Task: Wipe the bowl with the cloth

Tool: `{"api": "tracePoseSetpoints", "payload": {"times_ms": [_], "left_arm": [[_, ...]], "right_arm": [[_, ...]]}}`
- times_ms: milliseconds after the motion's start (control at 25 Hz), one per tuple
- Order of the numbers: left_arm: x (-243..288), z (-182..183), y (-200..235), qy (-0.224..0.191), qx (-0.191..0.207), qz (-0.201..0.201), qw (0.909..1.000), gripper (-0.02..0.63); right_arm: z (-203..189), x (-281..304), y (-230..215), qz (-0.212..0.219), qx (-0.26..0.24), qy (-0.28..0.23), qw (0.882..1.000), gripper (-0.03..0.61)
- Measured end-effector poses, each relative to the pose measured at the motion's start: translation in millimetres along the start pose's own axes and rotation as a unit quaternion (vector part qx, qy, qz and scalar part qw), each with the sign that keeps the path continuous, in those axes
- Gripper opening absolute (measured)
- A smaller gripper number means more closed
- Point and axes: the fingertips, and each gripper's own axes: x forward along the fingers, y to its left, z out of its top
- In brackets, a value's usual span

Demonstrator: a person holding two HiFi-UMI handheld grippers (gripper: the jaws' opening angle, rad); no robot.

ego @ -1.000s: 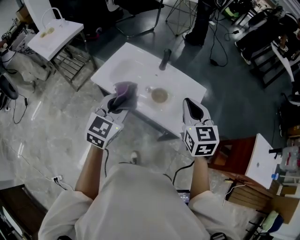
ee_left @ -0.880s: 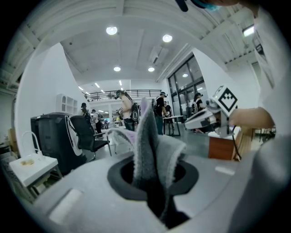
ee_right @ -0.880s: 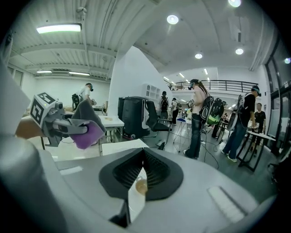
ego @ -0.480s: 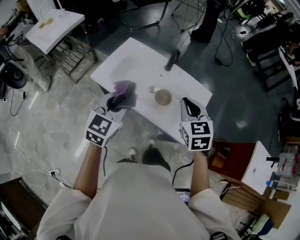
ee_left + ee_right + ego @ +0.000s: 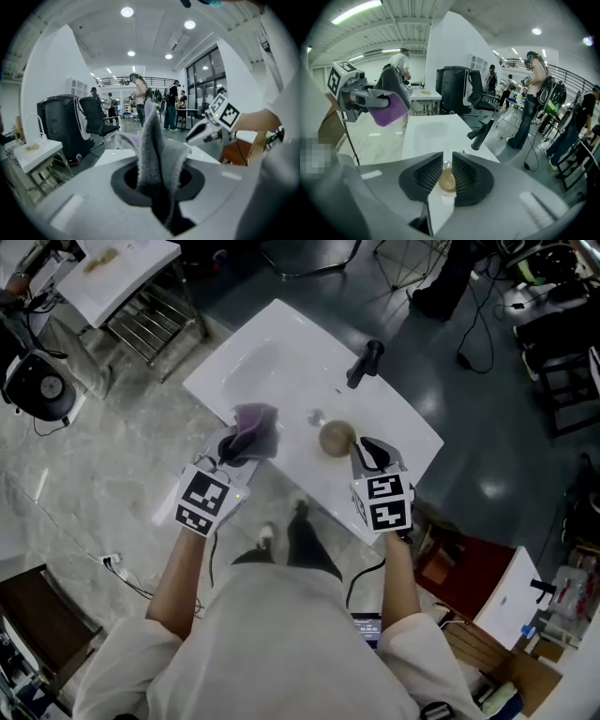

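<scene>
The bowl [image 5: 336, 438] was seen on the table [image 5: 281, 352] between the opening jaws of the right gripper [image 5: 366, 446], while the cloth [image 5: 255, 418] was clamped in the left gripper [image 5: 244, 441].

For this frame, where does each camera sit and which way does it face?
Head view: on the person's head, looking steeply down at the white table, bowl, both forearms and shirt.
Left gripper view: on the left tongs, looking across the room; shut on the cloth; the person's right hand shows.
Right gripper view: on the right tongs, looking along the table; jaws opening, bowl visible in their gap, not gripped.
Shared: each gripper view shows the other tongs; head and right gripper views both show the bowl.
</scene>
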Motion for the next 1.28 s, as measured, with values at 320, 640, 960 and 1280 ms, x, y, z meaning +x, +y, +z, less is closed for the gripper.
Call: {"api": "tracePoseSetpoints", "payload": {"times_ms": [320,640,960,1280], "left_arm": [[33.0,-21.9,15.2,0.034,-0.034,0.013,0.9988,0.060],[55.1,-52.0,16.7,0.074,-0.051,0.022,0.9957,0.060],[56.9,-77.7,11.2,0.108,-0.078,0.025,0.9907,0.060],[71.3,-103.8,-2.6,0.130,-0.106,0.017,0.9857,0.060]], "right_arm": [[-35.0,66.7,-1.3,0.055,-0.038,0.065,0.996,0.083],[-98.8,124.6,2.4,0.102,-0.100,0.142,0.979,0.118],[-151.4,164.9,8.4,0.144,-0.165,0.187,0.958,0.127],[-191.4,194.6,12.1,0.171,-0.237,0.222,0.930,0.176]]}}
